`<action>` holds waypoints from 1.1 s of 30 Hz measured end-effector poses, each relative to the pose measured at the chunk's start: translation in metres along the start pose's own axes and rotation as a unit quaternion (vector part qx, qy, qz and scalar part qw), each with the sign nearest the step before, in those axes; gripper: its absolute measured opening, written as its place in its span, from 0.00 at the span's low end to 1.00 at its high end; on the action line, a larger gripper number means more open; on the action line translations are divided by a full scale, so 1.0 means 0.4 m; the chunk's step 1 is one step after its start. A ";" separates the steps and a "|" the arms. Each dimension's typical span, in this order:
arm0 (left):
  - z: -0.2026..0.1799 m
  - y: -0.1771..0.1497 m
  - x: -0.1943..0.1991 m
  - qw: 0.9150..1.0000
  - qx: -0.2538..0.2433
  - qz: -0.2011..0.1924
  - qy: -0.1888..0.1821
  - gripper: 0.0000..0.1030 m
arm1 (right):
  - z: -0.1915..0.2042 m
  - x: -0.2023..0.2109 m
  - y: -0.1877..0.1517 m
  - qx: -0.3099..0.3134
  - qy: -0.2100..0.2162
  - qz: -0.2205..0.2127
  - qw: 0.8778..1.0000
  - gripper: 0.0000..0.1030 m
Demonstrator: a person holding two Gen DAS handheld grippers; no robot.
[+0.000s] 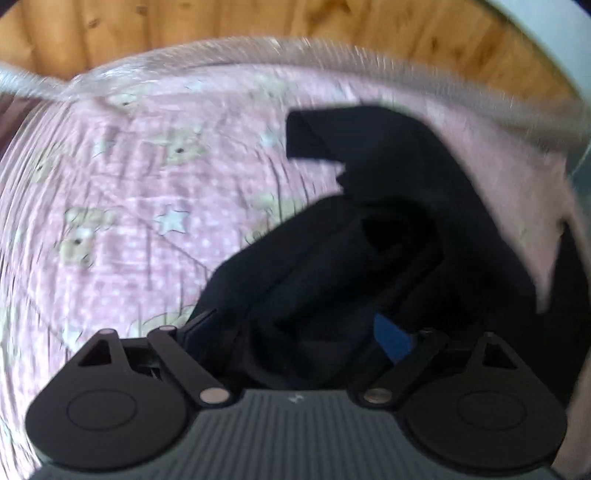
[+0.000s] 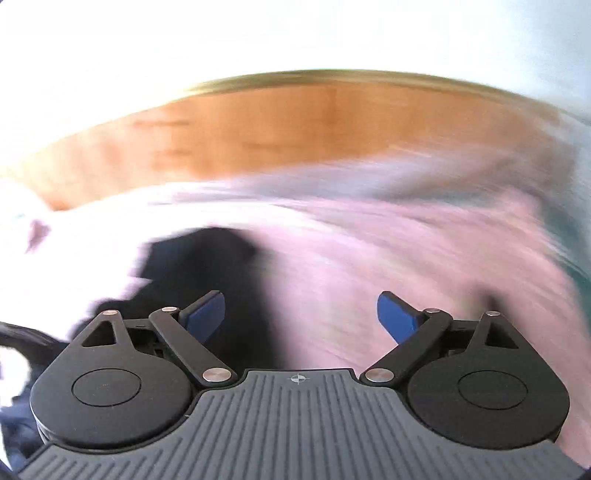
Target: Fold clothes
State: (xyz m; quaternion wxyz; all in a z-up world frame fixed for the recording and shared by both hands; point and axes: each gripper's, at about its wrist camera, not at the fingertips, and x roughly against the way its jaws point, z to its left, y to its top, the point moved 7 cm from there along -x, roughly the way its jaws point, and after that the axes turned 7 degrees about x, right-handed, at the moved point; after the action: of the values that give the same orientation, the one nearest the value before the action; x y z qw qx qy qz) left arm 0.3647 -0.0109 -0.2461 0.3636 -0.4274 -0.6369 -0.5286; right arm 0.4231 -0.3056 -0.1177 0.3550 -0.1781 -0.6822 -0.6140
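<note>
A dark navy garment (image 1: 388, 221) lies crumpled on a pink sheet (image 1: 147, 177) printed with teddy bears and stars. One flap of it sticks out toward the far side. My left gripper (image 1: 295, 325) hovers over the near part of the heap with its jaws wide apart. Cloth bulges up between the fingers, and the blue pad (image 1: 391, 339) on the right shows beside it without pressing. The right wrist view is heavily blurred. My right gripper (image 2: 301, 306) stands open there, with nothing between its blue pads (image 2: 397, 317). The garment (image 2: 207, 258) lies ahead of it to the left.
Beyond the sheet's far edge runs a pale translucent rim (image 1: 332, 48), then a wooden surface (image 1: 221, 22) (image 2: 295, 125). The pink sheet (image 2: 406, 258) spreads out to the right of the garment. A bright white area fills the top and left of the right wrist view.
</note>
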 end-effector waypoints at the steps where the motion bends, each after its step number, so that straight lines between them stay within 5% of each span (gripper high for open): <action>1: -0.009 -0.005 -0.020 1.000 -0.012 0.004 0.009 0.72 | 0.070 -0.074 0.022 0.024 0.034 0.018 0.999 0.92; 2: -0.009 -0.013 -0.030 1.000 -0.015 0.005 0.013 0.38 | 0.134 -0.147 0.031 0.046 0.062 0.041 0.996 0.91; 3: -0.009 -0.021 -0.038 1.000 -0.016 0.006 0.018 0.27 | 0.198 -0.219 0.040 0.069 0.091 0.064 0.991 0.91; 4: -0.006 -0.025 -0.040 1.000 -0.011 0.004 0.017 0.01 | 0.246 -0.286 0.039 0.091 0.098 0.086 0.987 0.87; 5: 0.001 -0.029 -0.036 1.000 0.005 0.003 0.008 0.02 | 0.280 -0.349 0.028 0.113 0.087 0.108 0.984 0.81; 8: 0.028 -0.044 0.018 0.999 0.037 -0.028 -0.024 0.01 | 0.289 -0.451 -0.012 0.142 0.074 0.159 0.974 0.13; 9: 0.042 -0.042 0.048 0.997 0.050 -0.043 -0.035 0.01 | 0.270 -0.432 -0.009 0.131 0.077 0.149 0.977 0.12; 10: 0.058 -0.042 0.087 0.995 0.065 -0.061 -0.038 0.01 | 0.251 -0.413 -0.006 0.120 0.080 0.140 0.980 0.00; 14: 0.166 0.007 0.304 0.974 0.143 -0.166 -0.049 0.01 | 0.053 -0.154 0.077 0.041 -0.016 -0.006 0.999 0.00; 17: 0.262 0.010 0.562 0.933 0.208 -0.290 -0.040 0.01 | -0.113 0.078 0.118 -0.020 -0.107 -0.096 0.989 0.00; 20: 0.373 -0.085 0.729 0.896 0.258 -0.357 0.049 0.02 | -0.273 0.253 0.095 -0.077 -0.194 -0.131 0.969 0.00; 21: 0.412 -0.125 0.732 0.893 0.270 -0.350 0.087 0.02 | -0.322 0.266 0.058 -0.091 -0.219 -0.116 0.965 0.00; 22: 0.448 -0.165 0.688 0.901 0.284 -0.311 0.101 0.02 | -0.370 0.280 0.020 -0.105 -0.243 -0.100 0.959 0.00; 25: 0.521 -0.284 0.529 0.924 0.305 -0.192 0.125 0.05 | -0.447 0.179 -0.151 -0.157 -0.224 0.020 0.962 0.05; 27: 0.534 -0.351 0.479 0.932 0.310 -0.150 0.113 0.06 | -0.412 0.152 -0.176 -0.153 -0.191 0.036 0.969 0.13; 29: 0.536 -0.396 0.451 0.933 0.316 -0.130 0.109 0.24 | -0.354 0.141 -0.174 -0.138 -0.156 0.030 0.978 0.61; 31: 0.532 -0.409 0.466 0.929 0.325 -0.143 0.103 0.44 | -0.271 0.111 -0.116 -0.102 -0.125 0.004 0.987 0.88; 33: 0.523 -0.408 0.481 0.926 0.329 -0.153 0.103 0.56 | -0.183 0.054 -0.042 -0.042 -0.084 -0.004 0.996 0.97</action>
State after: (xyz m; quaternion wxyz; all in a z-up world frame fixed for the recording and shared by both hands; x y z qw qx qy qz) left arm 0.1395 0.2135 -0.1660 0.4624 -0.1242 -0.7915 -0.3799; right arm 0.4162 -0.3836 -0.1148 0.2857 -0.2413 -0.6839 -0.6265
